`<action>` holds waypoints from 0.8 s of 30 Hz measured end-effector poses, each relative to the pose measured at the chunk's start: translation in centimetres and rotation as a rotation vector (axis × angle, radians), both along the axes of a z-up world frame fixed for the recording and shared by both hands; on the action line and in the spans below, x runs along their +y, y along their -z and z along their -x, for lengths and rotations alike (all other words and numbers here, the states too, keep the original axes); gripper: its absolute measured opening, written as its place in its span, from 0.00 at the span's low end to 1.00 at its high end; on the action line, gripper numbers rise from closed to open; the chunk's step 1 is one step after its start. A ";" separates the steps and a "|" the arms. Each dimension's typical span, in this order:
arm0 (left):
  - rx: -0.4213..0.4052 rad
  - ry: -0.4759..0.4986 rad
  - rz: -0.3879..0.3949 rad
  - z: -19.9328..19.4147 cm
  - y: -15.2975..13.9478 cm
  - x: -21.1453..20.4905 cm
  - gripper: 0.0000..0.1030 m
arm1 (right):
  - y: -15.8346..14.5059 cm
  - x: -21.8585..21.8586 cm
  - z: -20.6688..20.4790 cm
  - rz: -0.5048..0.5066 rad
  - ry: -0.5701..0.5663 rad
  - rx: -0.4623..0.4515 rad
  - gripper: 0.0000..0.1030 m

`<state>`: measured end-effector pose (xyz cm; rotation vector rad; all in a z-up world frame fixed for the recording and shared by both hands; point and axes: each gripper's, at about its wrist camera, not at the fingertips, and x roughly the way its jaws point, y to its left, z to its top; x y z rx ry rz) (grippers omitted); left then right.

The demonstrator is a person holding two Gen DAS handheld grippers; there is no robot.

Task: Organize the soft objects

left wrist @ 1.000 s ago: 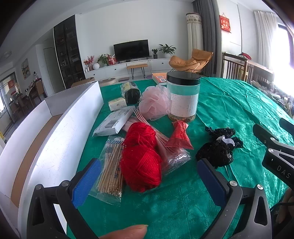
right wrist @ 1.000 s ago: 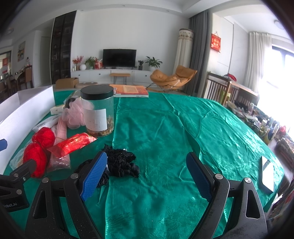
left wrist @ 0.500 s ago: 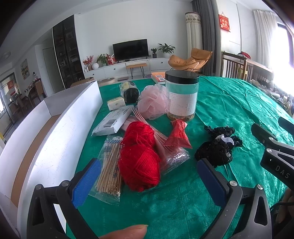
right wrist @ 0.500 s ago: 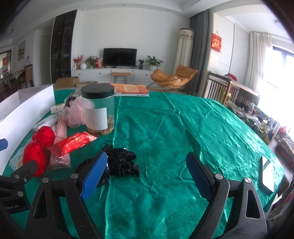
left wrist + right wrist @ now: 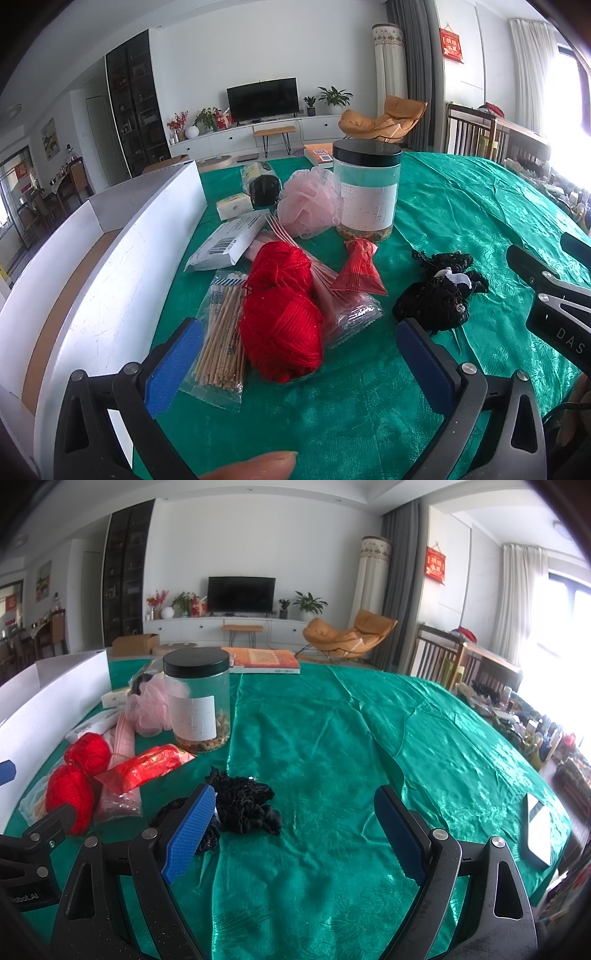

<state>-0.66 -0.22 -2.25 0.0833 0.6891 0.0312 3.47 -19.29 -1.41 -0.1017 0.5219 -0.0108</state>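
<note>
While both grippers hang low over the green-clothed tabletop, neither holds anything: left gripper has its jaws spread wide, w/ the red yarn lying on the cloth just ahead of the gap, and right gripper likewise has jaws spread, empty cloth between them. The yarn is two red balls touching each other, resting partly on a clear bag of wooden sticks to its left and a clear packet w/ pink contents to its right. A black lace bundle lies further right, just ahead of the left gripper's right blue pad; in the right wrist view that bundle sits beside and partly behind the left pad (touching or not, can't tell). Behind the yarn: a red packet, a pink mesh pouf and a black-lidded clear jar, pouf just beside jar. A white box runs along the left edge of the tabletop, near the sticks bag. A book lies at the far side.
</note>
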 end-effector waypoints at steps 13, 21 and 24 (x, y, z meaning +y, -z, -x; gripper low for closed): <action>0.013 0.002 -0.001 0.0 0.7 0.0 1.00 | -0.1 -0.1 0.0 0.000 0.000 0.002 0.87; 0.026 0.001 -0.003 0.1 1.0 0.1 1.00 | -0.1 -0.1 -0.1 -0.001 -0.001 0.004 0.87; 0.036 -0.001 -0.001 -0.1 1.1 0.2 1.00 | -0.1 -0.2 -0.1 -0.001 0.000 0.004 0.87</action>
